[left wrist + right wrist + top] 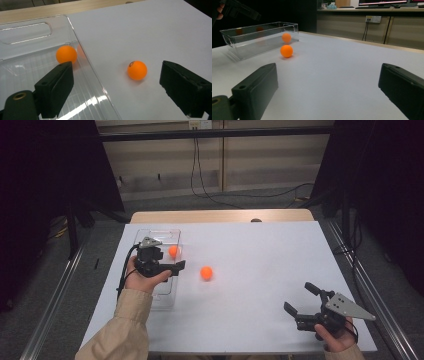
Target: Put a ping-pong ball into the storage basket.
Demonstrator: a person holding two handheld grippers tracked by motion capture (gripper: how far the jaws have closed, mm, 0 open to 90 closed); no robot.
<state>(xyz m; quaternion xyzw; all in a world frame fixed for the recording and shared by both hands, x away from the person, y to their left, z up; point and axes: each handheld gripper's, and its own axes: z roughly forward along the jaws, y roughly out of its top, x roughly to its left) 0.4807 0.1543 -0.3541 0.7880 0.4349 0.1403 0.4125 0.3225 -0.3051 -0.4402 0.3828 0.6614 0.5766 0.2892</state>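
On the white bench (260,285) a clear plastic bin (167,236) holds one orange ball (173,251); its wall stands beside the loose ball (206,273). The left claw (176,267) hangs spread and empty over the bin's edge, the loose ball just beyond it; the right claw (300,300) sits spread and empty, well apart.

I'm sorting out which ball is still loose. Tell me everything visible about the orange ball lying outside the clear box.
The loose orange ball is small, round, smooth and matte, like a table tennis ball, with a small dark print near its top. It rests on the white table, just right of the clear box in the high view, apart from its wall. Nothing touches it; the left gripper hangs open nearby.
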